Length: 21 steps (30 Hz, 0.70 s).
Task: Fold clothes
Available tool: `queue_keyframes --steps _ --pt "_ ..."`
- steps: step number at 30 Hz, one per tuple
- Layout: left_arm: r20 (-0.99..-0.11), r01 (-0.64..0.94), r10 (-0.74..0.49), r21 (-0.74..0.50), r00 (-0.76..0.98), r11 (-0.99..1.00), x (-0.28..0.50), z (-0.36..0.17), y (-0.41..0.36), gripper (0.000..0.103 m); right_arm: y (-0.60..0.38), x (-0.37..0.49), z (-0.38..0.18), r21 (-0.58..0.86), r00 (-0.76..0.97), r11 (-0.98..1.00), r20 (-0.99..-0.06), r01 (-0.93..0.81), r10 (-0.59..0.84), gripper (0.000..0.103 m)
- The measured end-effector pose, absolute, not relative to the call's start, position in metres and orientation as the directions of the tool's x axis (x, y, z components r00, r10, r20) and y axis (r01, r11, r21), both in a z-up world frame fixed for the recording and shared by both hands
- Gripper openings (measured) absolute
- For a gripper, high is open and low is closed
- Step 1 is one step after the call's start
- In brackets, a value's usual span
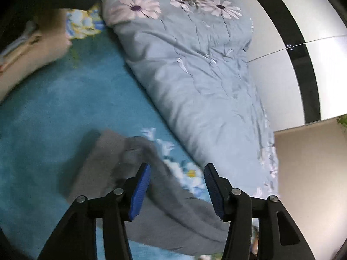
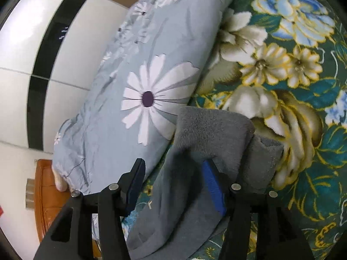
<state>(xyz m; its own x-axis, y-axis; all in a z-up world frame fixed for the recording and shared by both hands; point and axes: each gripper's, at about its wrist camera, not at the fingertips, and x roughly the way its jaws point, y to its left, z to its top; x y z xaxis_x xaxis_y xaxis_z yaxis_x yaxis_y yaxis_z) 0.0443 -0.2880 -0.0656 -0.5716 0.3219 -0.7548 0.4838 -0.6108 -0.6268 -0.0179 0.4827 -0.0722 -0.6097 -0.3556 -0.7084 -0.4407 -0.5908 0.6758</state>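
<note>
My left claw (image 1: 176,190) stands half open with nothing pinched, the grey garment (image 1: 151,199) lying slack under it on the bed (image 1: 54,108), beside the flowered quilt (image 1: 195,75). My right claw (image 2: 172,184) is open too, over the same garment's folded end (image 2: 214,130). The garment looks soft, light and limp, so I judge it best pinched at an edge or corner.

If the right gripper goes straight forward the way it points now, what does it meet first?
Most likely the grey garment: its folded edge lies directly ahead of the open right gripper. The flowered quilt is to the left of that line. Depth is unclear.
</note>
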Motion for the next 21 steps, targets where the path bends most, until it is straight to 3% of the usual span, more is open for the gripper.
queue_keyframes --steps 4,10,17,21 --pt "-0.824 0.597 0.227 -0.540 -0.520 -0.594 0.090 -0.097 -0.305 0.056 0.493 0.014 -0.069 0.655 -0.629 -0.629 -0.709 -0.418 -0.320 0.058" --pt "-0.788 0.680 0.346 -0.614 -0.509 -0.401 0.125 -0.163 -0.308 0.056 0.521 0.066 -0.122 0.666 -0.598 -0.518 -0.734 -0.537 -0.322 0.062" --pt "-0.813 0.675 0.310 -0.582 -0.492 -0.454 0.101 -0.174 -0.296 0.056 0.510 0.051 -0.149 0.732 -0.627 -0.431 -0.678 -0.528 -0.383 0.067" --pt "-0.823 0.699 0.291 -0.568 -0.487 -0.435 0.096 -0.178 -0.298 0.056 0.490 0.024 -0.147 0.713 -0.611 -0.495 -0.692 -0.496 -0.385 0.068"
